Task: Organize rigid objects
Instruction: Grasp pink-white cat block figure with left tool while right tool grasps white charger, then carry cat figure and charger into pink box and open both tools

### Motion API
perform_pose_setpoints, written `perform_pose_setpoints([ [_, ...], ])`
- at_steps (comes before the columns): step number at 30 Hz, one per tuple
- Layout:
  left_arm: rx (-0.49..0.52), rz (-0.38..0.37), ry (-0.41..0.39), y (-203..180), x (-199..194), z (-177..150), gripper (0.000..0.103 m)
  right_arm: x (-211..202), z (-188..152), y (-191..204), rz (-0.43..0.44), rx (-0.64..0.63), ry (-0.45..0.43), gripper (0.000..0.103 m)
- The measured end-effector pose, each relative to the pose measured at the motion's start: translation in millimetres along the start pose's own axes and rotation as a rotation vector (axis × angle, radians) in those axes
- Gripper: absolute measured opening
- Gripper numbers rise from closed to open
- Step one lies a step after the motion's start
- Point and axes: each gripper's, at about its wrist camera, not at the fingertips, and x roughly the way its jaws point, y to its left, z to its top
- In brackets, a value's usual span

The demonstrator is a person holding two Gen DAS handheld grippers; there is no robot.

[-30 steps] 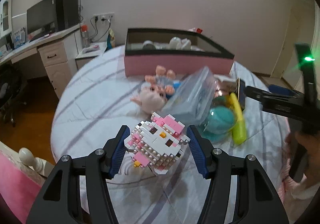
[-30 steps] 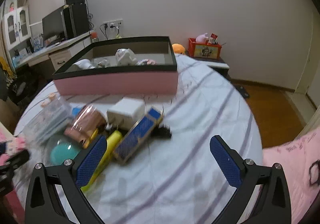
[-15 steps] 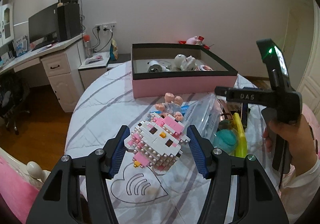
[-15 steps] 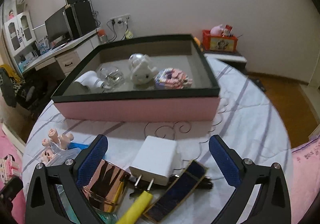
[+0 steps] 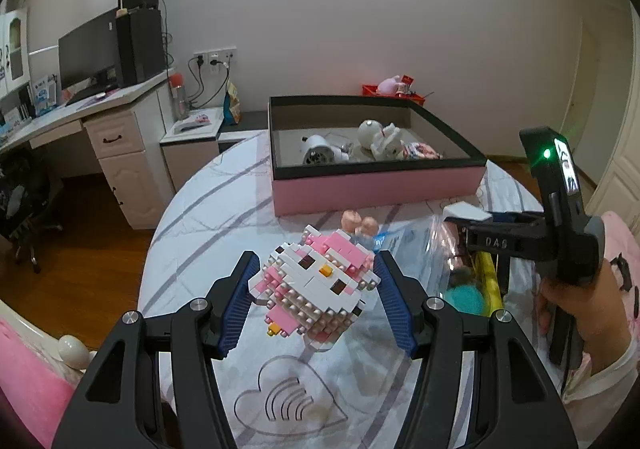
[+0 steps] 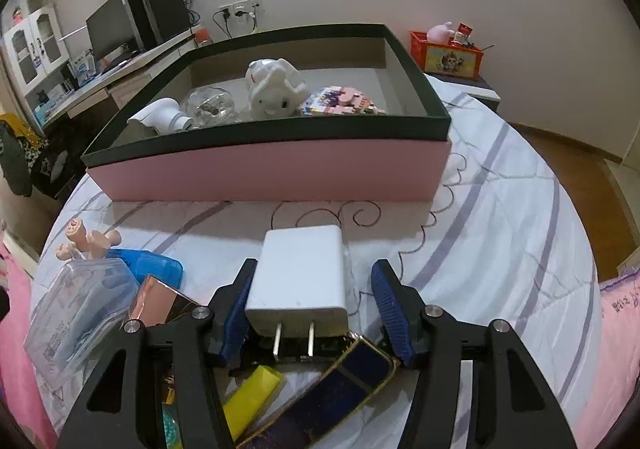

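Observation:
My left gripper (image 5: 316, 299) is shut on a pink-and-white brick cat figure (image 5: 316, 283), held up above the striped bedsheet. My right gripper (image 6: 312, 305) straddles a white charger plug (image 6: 300, 277) that lies on the sheet with its prongs toward the camera. Its jaws are closing: the left pad (image 6: 238, 305) touches the charger, while a gap remains at the right pad. Beyond stands the pink box with a dark rim (image 6: 264, 169), holding a white figure (image 6: 274, 87), a glass ball and a small brick piece. In the left wrist view the box (image 5: 376, 189) is further back.
Around the charger lie a clear plastic case (image 6: 80, 305), a rose-gold box (image 6: 160, 301), a yellow stick (image 6: 250, 397) and a dark blue flat case (image 6: 340, 389). A hand (image 5: 576, 301) holds the right gripper. A desk with a monitor (image 5: 88, 53) stands left, off the bed.
My right gripper came forward and down over the charger, and its jaws narrowed around it. My left gripper rose a little with the brick cat still in it.

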Motion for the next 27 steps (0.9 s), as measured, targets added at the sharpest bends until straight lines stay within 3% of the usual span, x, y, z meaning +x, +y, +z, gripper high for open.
perform_pose_setpoints([
  [2,0.009,0.008,0.000,-0.3,1.6,5.2,0.061,1.9,1.1,1.8,-0.015,-0.019,0.003,0.042],
  [15,0.055,0.004,-0.008,-14.1,23.2,47.4,0.060,-39.3,15.5,6.5,0.032,-0.044,-0.116,0.042],
  [21,0.089,-0.035,-0.018,-22.7,46.6,89.9,0.060,-62.3,46.8,10.2,0.045,-0.089,-0.183,0.042],
  [27,0.132,-0.051,0.035,-37.7,97.1,139.2,0.060,-40.5,90.4,7.1,0.046,-0.123,-0.174,0.042],
])
